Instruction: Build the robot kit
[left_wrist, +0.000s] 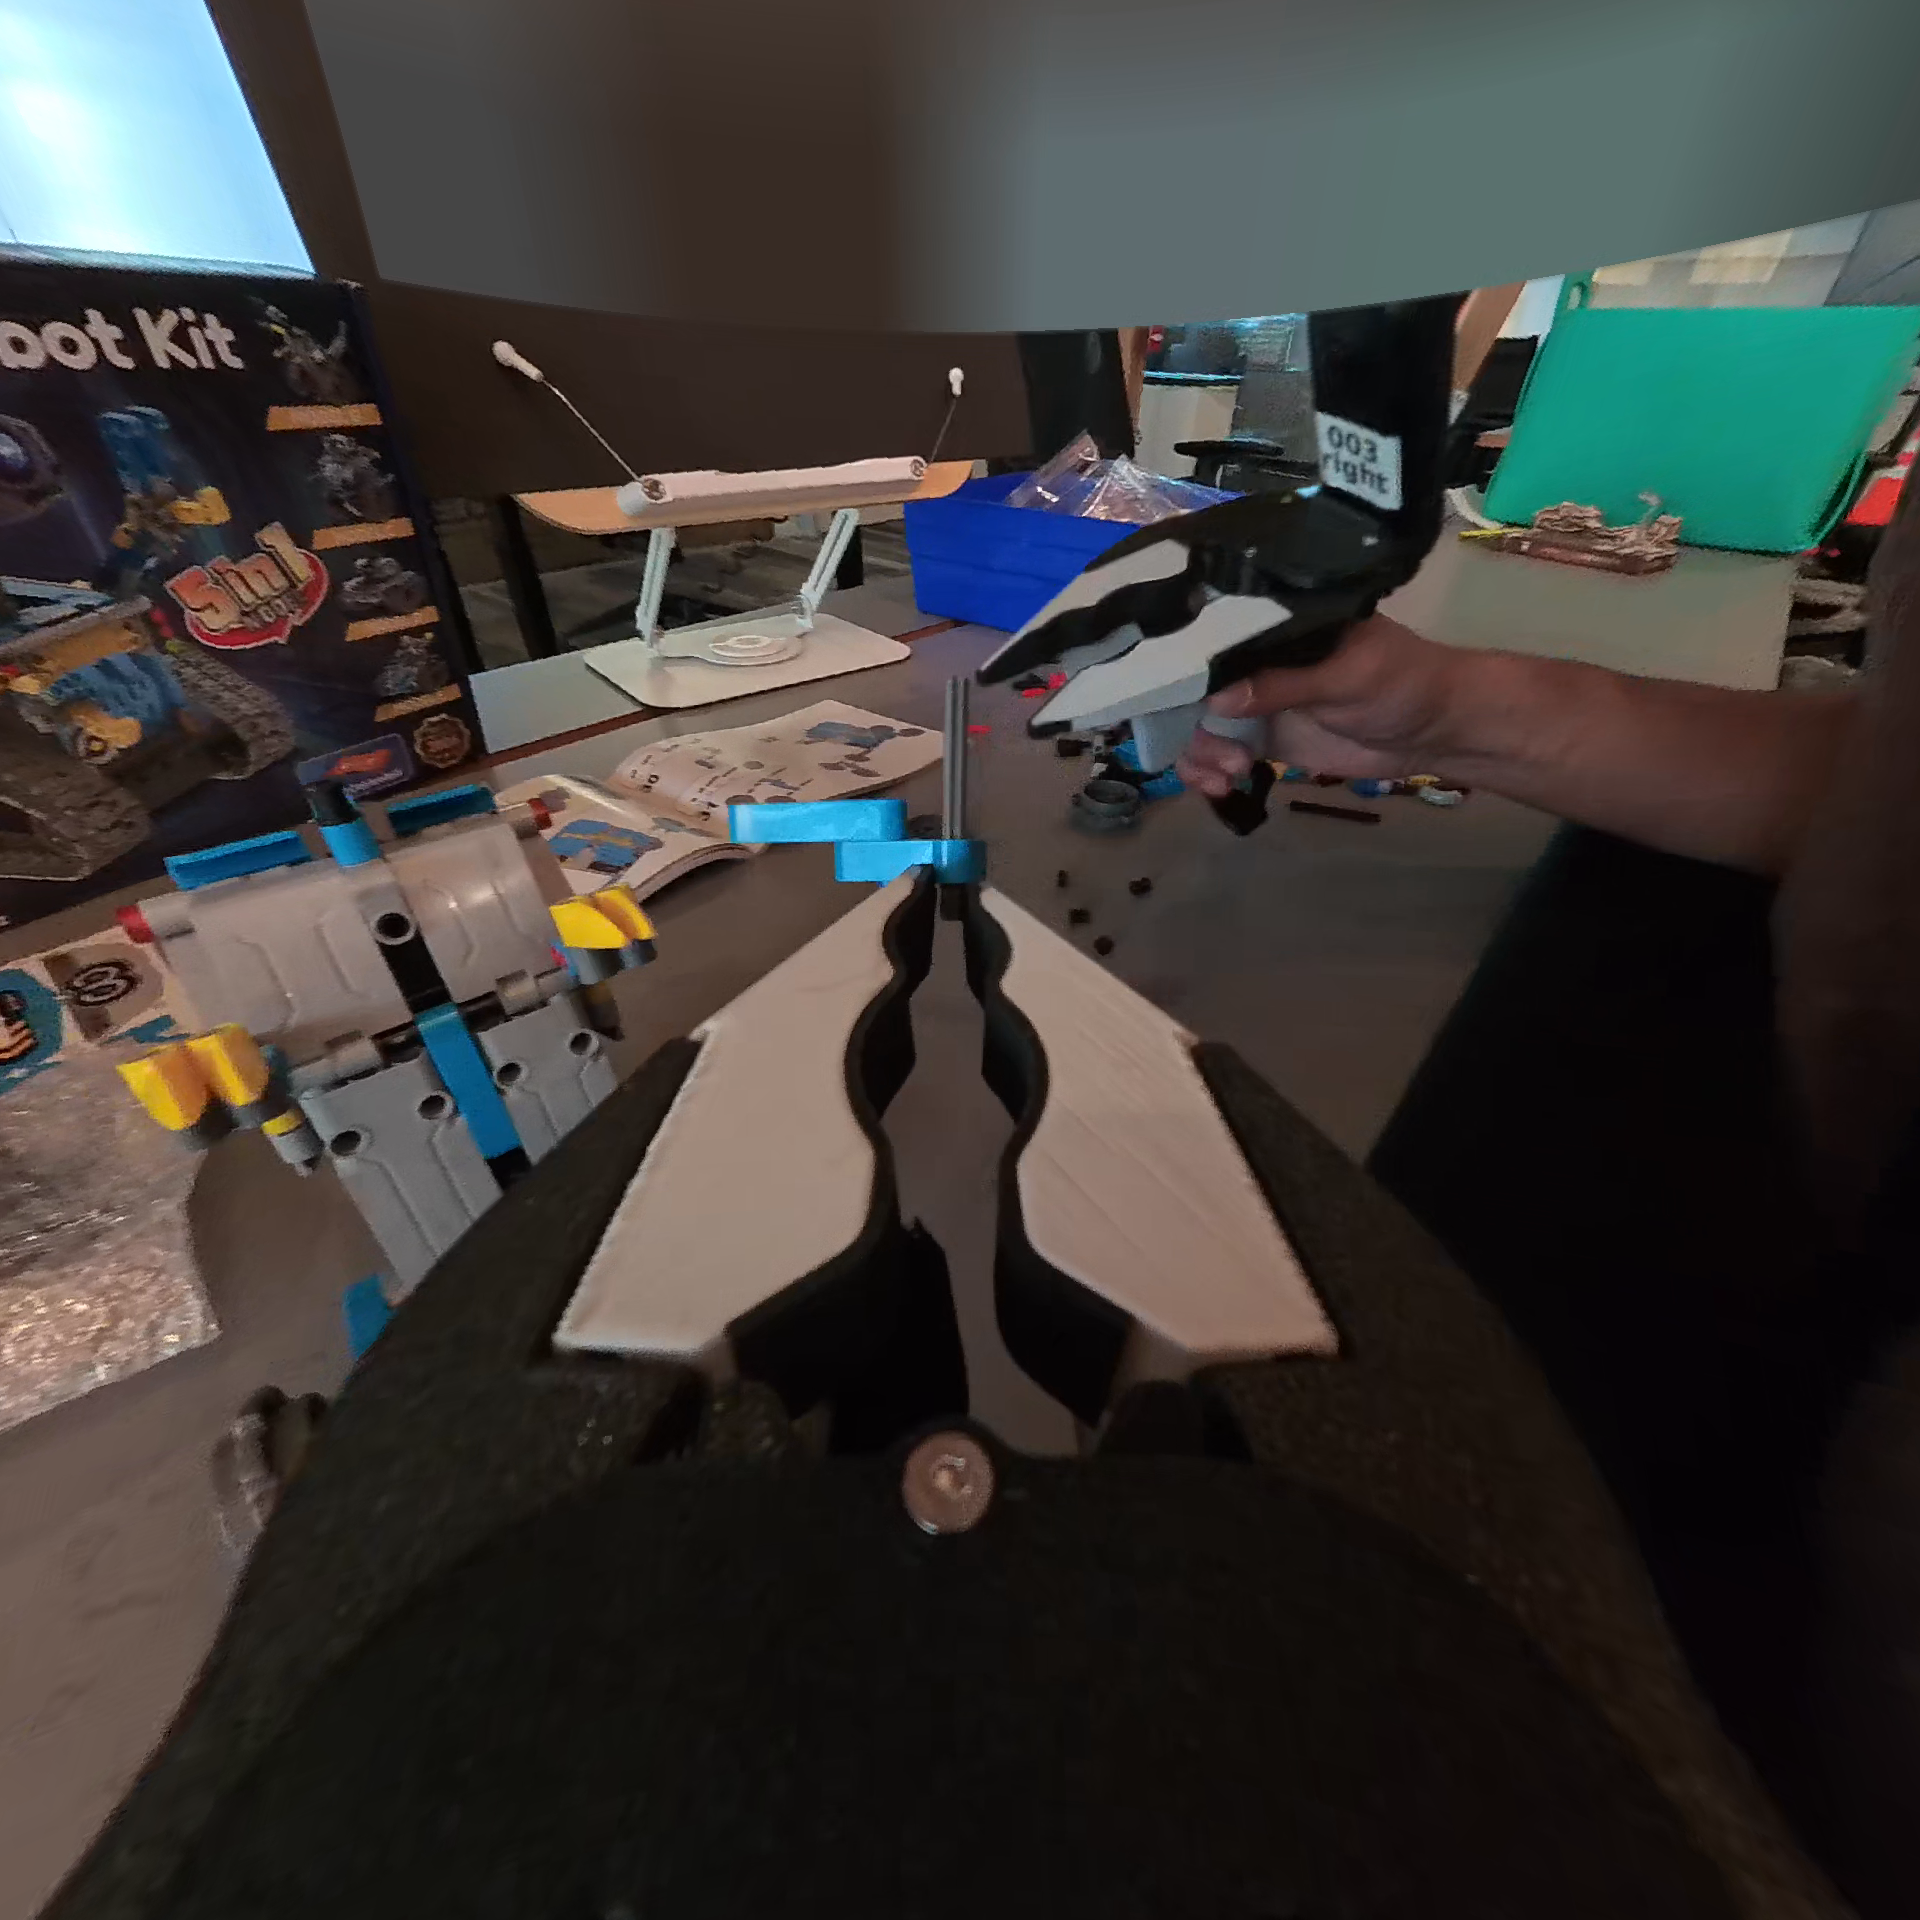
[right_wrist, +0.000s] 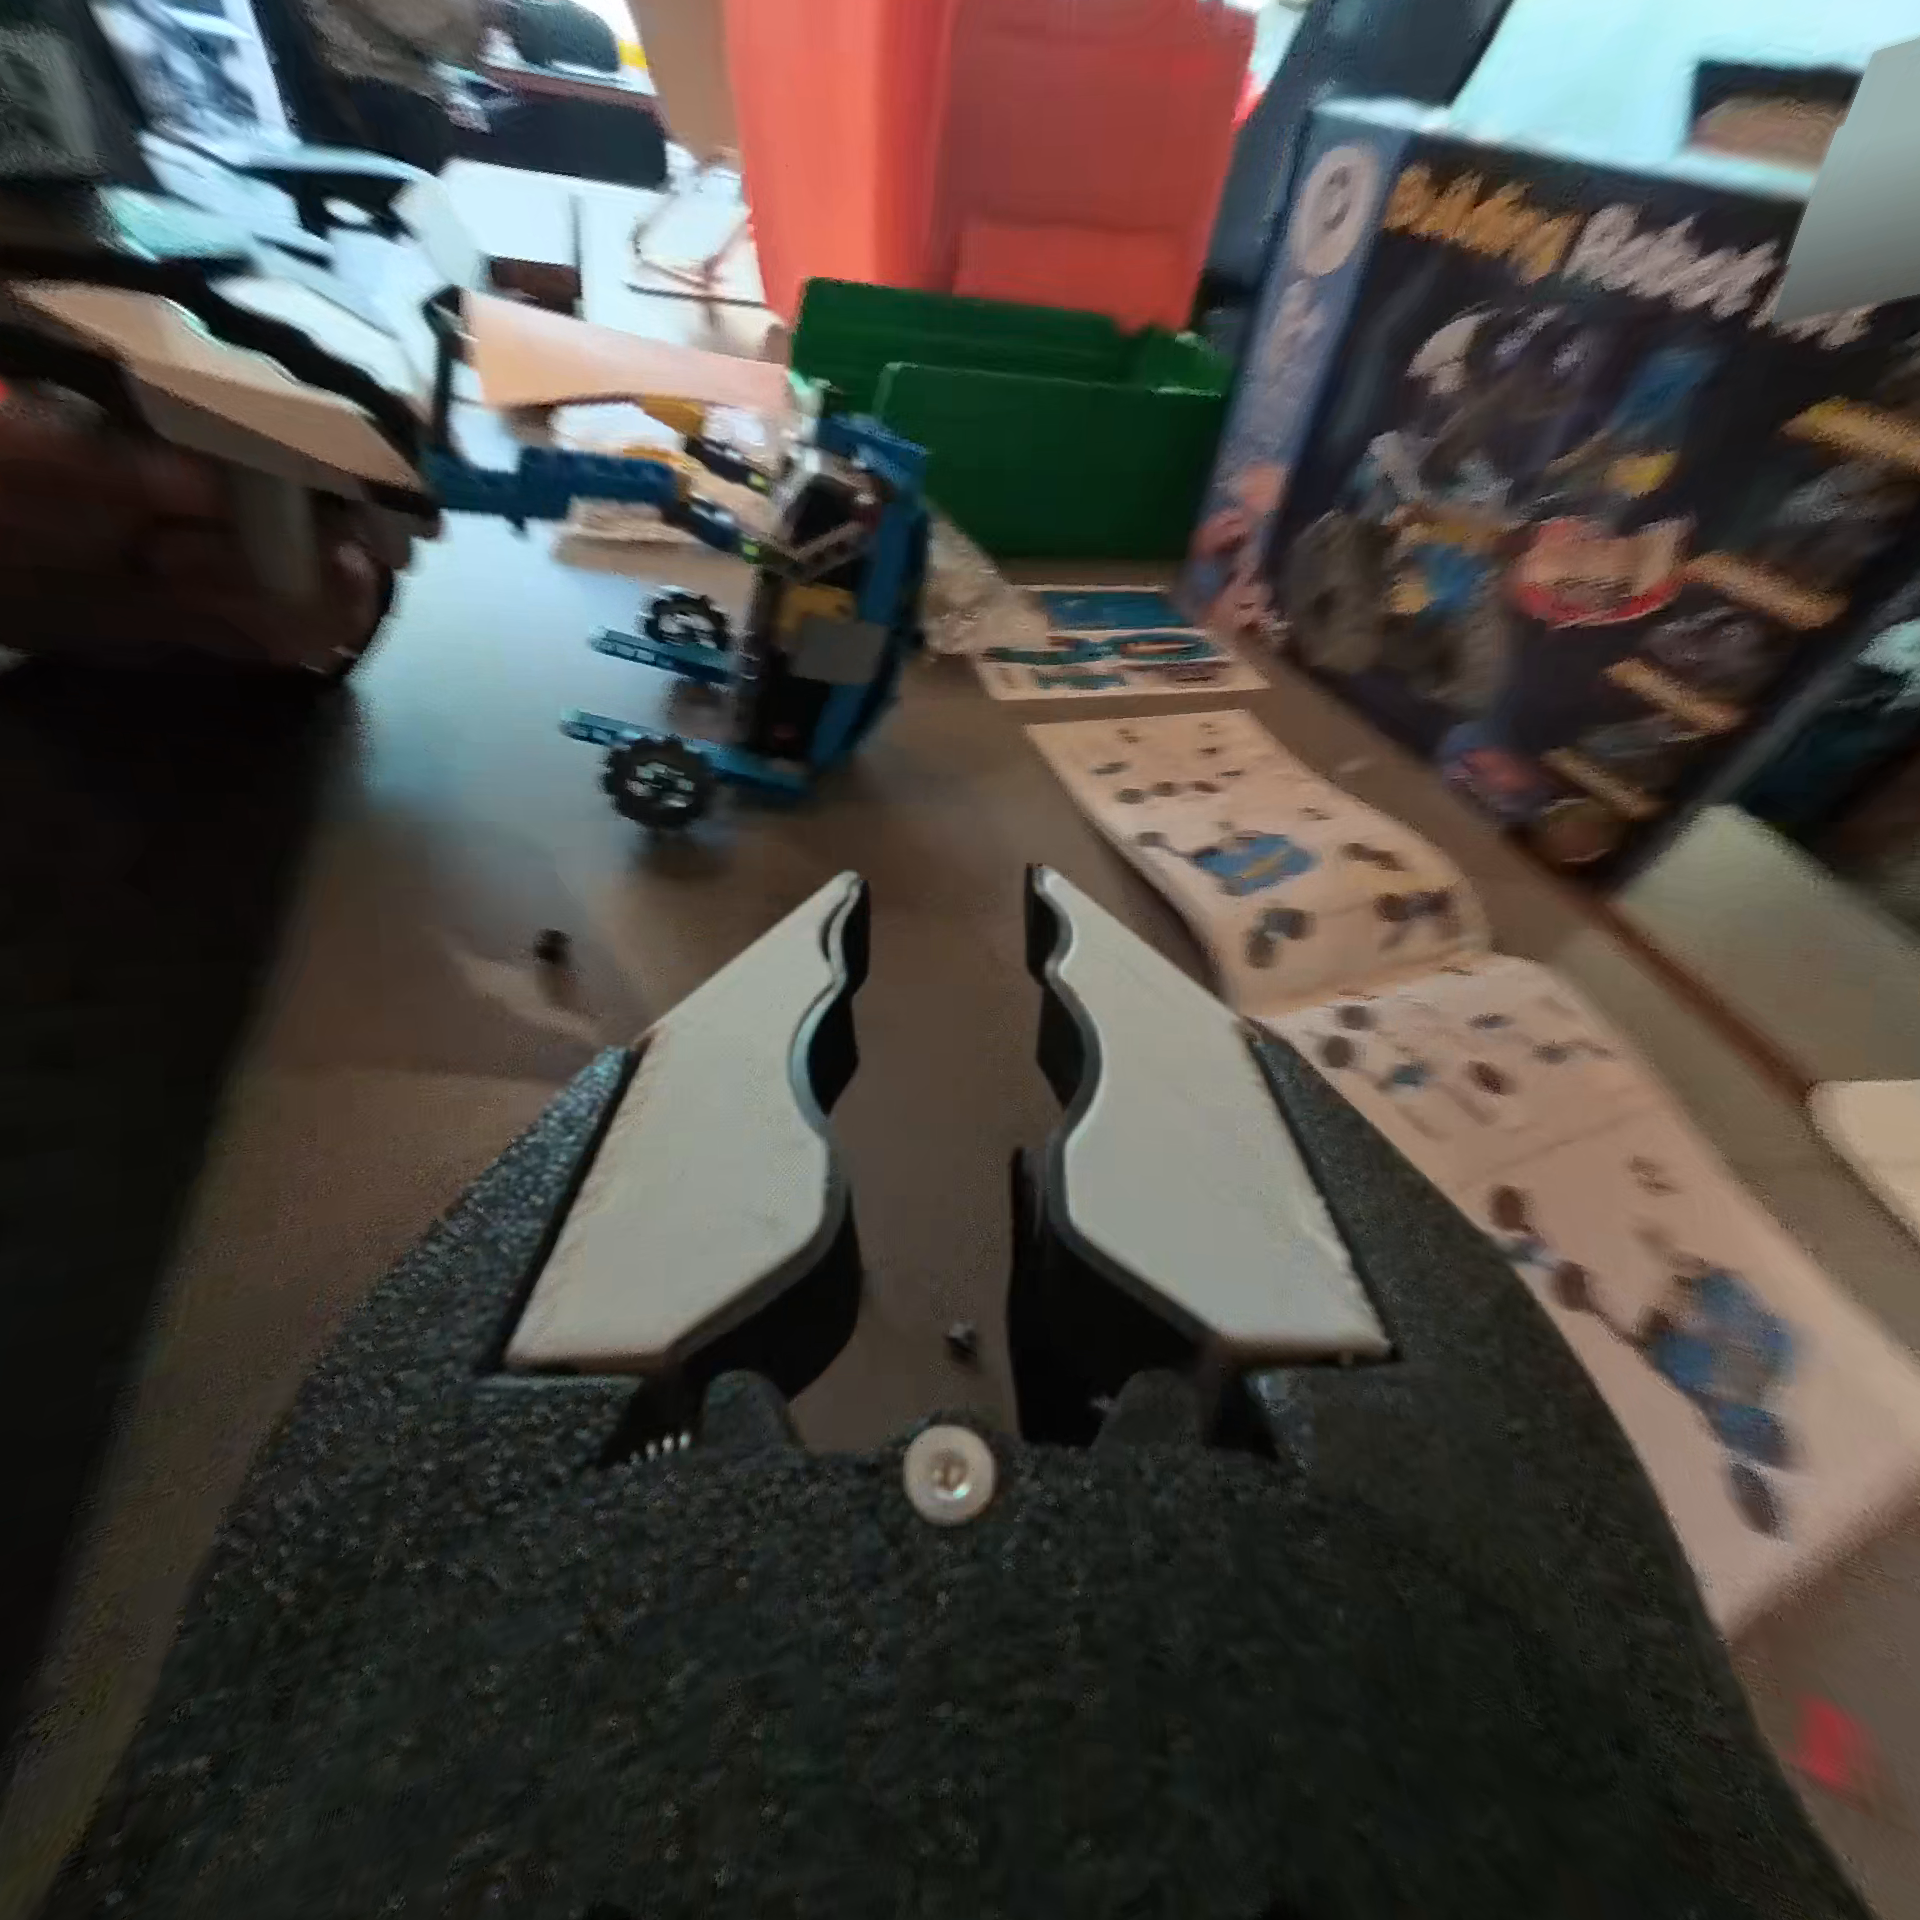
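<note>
While your left gripper (left_wrist: 948, 896) pinches the base of a small blue beam assembly (left_wrist: 868, 840) between its fingers, a thin grey axle (left_wrist: 954, 758) stands upright from that piece just beyond the fingertips. To the left of those fingers, a grey, blue and yellow brick-built model (left_wrist: 416, 997) stands on the surface (left_wrist: 1247, 966), with an open instruction booklet (left_wrist: 748, 774) lying beyond it and a dark printed kit box (left_wrist: 197, 582) upright farther left. Ahead and to the right of your left fingers, your right gripper (left_wrist: 1013, 698) hangs above the surface, held in a hand (left_wrist: 1340, 717), with its tips near the top of the axle but apart from it. Small dark pins (left_wrist: 1101, 914) lie scattered on the surface below it.

Your right gripper (right_wrist: 945, 904) has its fingers spread with nothing between them. Ahead and to their left, the left gripper (right_wrist: 410, 483) holds the blue assembly (right_wrist: 499, 483) out beside the model (right_wrist: 810, 613). The booklet (right_wrist: 1299, 883) lies to the right of the right fingers, with the box (right_wrist: 1558, 499) beyond it and a green bin (right_wrist: 1029, 436) farther ahead.
</note>
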